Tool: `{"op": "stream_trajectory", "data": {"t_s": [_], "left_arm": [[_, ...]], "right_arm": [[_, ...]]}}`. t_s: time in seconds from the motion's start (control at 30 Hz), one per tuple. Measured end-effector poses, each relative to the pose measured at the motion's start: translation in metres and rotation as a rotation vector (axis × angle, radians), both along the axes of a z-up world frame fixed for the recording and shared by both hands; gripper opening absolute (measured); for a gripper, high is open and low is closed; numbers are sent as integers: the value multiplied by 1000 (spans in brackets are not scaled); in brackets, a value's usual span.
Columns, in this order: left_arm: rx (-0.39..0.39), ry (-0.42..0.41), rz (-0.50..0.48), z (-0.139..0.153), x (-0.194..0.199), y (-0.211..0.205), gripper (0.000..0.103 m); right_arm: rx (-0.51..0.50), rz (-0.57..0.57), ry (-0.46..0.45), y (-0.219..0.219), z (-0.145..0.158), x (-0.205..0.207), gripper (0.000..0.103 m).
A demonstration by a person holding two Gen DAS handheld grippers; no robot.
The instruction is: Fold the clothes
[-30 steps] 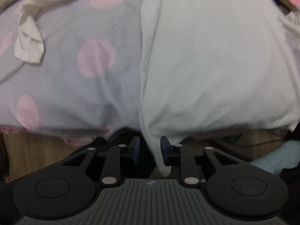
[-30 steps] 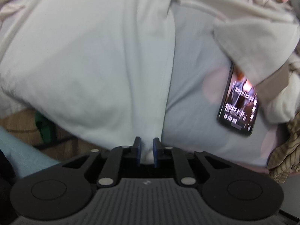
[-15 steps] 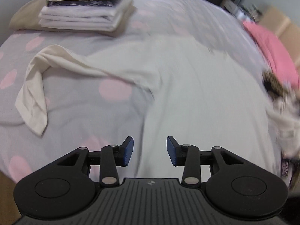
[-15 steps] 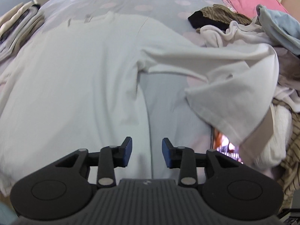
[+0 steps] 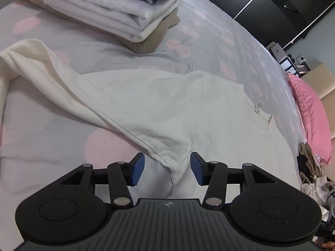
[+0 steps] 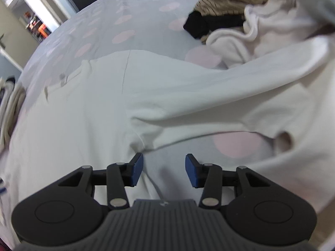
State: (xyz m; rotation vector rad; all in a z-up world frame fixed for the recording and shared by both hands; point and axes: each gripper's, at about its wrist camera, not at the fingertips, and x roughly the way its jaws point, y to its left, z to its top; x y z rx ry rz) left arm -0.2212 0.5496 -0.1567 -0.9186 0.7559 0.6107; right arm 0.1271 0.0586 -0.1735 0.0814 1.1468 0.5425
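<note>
A white long-sleeved shirt (image 5: 171, 104) lies spread flat on the grey bed cover with pink dots (image 5: 41, 142); it also shows in the right wrist view (image 6: 73, 115). Its left sleeve (image 5: 62, 83) stretches away to the left, its right sleeve (image 6: 240, 87) to the right. My left gripper (image 5: 167, 169) is open and empty just above the left armpit. My right gripper (image 6: 164, 170) is open and empty just below the right armpit.
A stack of folded clothes (image 5: 117, 6) stands at the far left of the bed. A heap of unfolded clothes (image 6: 240, 21) lies at the right, by a pink pillow (image 5: 312, 115). Dark cupboards (image 5: 261, 2) stand behind the bed.
Both grippers have let go of the shirt's bottom hem, opened, and moved up over the bed to the armpits. The shirt now lies flat.
</note>
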Motion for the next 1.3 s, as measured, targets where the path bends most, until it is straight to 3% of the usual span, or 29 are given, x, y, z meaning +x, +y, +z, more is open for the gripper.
{"op": "stream_trajectory", "data": {"t_s": [0.13,0.3,0.33,0.37,0.43,0.5,0.67,0.73,0.8,1.0,1.17,1.23,1.3], "left_arm": [[-65,-26,51,-21,7,14,46],[-58,-52,104,-32,8,23,43],[-41,-55,106,-29,8,24,40],[-25,-58,109,-26,8,24,29],[9,-64,115,-21,9,26,15],[42,-70,121,-16,9,28,6],[125,-85,135,-2,10,31,4],[125,-55,126,-4,12,32,4],[120,-18,114,-8,14,33,4],[102,92,79,-18,20,35,10],[182,127,48,11,21,14,20],[187,116,31,30,21,-2,21],[171,121,16,49,23,-21,26]], "right_arm": [[32,-65,30,4,-9,15,48],[71,-145,68,9,-21,34,46],[79,-162,75,11,-24,38,41],[87,-178,83,12,-26,42,36],[74,-185,67,16,-27,46,4],[59,-181,24,20,-22,48,5],[-25,-181,-157,23,-2,47,4],[-55,-158,-199,27,1,48,4],[-90,-135,-214,32,-3,48,4],[-101,-131,-136,24,-13,52,5],[-86,-112,-139,29,5,38,25],[-75,-97,-151,31,17,26,40],[-69,-75,-153,33,28,14,43]]}}
